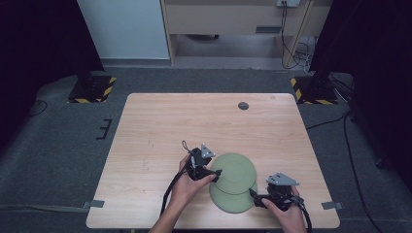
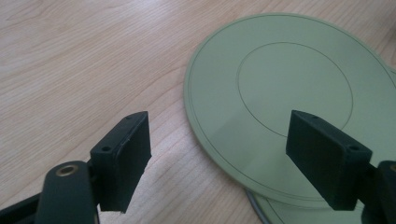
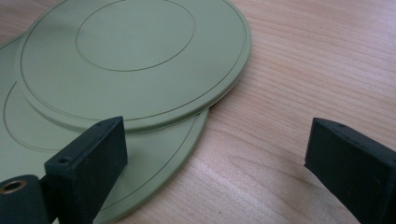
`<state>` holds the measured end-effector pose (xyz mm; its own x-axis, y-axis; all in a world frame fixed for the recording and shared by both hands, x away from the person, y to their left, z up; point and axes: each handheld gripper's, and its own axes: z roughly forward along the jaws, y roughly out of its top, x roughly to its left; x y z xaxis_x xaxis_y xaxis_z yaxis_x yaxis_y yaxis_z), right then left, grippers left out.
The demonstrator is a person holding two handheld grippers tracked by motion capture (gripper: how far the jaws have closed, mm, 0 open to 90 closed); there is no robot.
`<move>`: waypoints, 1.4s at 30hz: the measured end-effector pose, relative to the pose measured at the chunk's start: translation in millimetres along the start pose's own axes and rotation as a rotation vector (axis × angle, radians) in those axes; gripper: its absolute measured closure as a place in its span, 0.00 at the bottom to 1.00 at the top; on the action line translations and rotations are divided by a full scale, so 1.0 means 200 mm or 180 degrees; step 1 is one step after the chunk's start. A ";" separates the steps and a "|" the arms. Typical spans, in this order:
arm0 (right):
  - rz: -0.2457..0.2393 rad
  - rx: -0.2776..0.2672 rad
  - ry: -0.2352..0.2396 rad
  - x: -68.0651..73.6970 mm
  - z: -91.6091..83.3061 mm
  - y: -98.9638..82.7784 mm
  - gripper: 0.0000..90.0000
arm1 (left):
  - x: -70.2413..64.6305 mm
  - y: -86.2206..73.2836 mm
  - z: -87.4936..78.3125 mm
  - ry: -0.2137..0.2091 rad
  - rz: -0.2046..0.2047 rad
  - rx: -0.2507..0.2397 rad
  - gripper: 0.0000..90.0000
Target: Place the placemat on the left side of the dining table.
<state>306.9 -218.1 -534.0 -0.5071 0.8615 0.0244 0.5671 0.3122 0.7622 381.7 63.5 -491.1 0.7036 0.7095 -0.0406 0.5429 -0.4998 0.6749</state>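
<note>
Two flat pale-green discs lie overlapped on the wooden table (image 1: 160, 126). The upper disc (image 1: 236, 170) (image 2: 294, 84) (image 3: 130, 60) rests partly on the lower disc (image 1: 228, 204) (image 2: 280, 212) (image 3: 154, 158). My left gripper (image 1: 217, 175) (image 2: 219, 126) stands open at the upper disc's left rim, with the rim lying between its jaws and neither pad pressing on it. My right gripper (image 1: 252, 194) (image 3: 217, 128) is open at the right side of the discs, its left jaw over the lower disc's edge and its right jaw over bare wood.
A small dark round cap (image 1: 243, 106) sits in the tabletop near the far edge. The table's front edge runs just below both hands. Black stands with yellow-striped bases (image 1: 92, 90) (image 1: 311, 92) flank the far corners on the grey floor.
</note>
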 end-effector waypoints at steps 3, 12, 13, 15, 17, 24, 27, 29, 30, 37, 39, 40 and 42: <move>-0.0062 -0.0028 -0.0008 0.01 -0.01 -0.01 0.05 | 0.01 -0.01 -0.01 0.0004 -0.0013 -0.0005 0.24; -0.0049 -0.0066 -0.0012 0.04 0.01 0.00 0.04 | 0.03 -0.01 0.00 -0.0084 -0.0115 -0.0023 0.23; -0.0056 -0.0056 -0.0004 0.04 0.02 0.01 0.04 | 0.03 -0.01 0.00 -0.0086 -0.0127 -0.0003 0.24; -0.0051 -0.0021 -0.0003 0.04 0.03 0.02 0.04 | 0.04 -0.01 0.02 -0.0094 -0.0116 0.0059 0.24; -0.0049 -0.0015 0.0002 0.04 0.03 0.02 0.04 | 0.04 -0.01 0.03 -0.0108 -0.0099 0.0092 0.25; 0.0010 0.0047 0.0066 0.02 0.06 0.03 0.01 | 0.06 0.00 0.07 -0.0148 -0.0117 0.0178 0.26; 0.0018 0.0053 0.0081 0.02 0.05 0.03 0.04 | 0.07 0.00 0.07 -0.0171 -0.0147 0.0204 0.26; -0.0053 0.0055 0.0086 0.03 0.04 0.03 0.06 | 0.07 0.00 0.08 -0.0181 -0.0136 0.0221 0.26; -0.0052 0.0058 0.0091 0.04 0.03 0.03 0.06 | 0.07 0.00 0.08 -0.0181 -0.0136 0.0221 0.26; -0.0057 0.0088 0.0125 0.02 0.02 0.02 0.05 | 0.07 0.01 0.11 -0.0167 -0.0121 0.0240 0.24; -0.0049 0.0103 0.0134 0.02 0.02 0.02 0.04 | 0.07 0.01 0.12 -0.0167 -0.0135 0.0244 0.24; -0.0049 0.0103 0.0134 0.02 0.02 0.02 0.04 | 0.07 0.01 0.12 -0.0167 -0.0135 0.0244 0.24; -0.0036 0.0105 0.0117 0.02 0.03 0.03 0.03 | 0.07 0.01 0.12 -0.0189 -0.0170 0.0253 0.24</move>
<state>313.0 -210.9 -533.6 -0.5368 0.8427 0.0400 0.5819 0.3356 0.7408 404.1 61.2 -509.1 0.6973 0.7066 -0.1202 0.6134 -0.5015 0.6101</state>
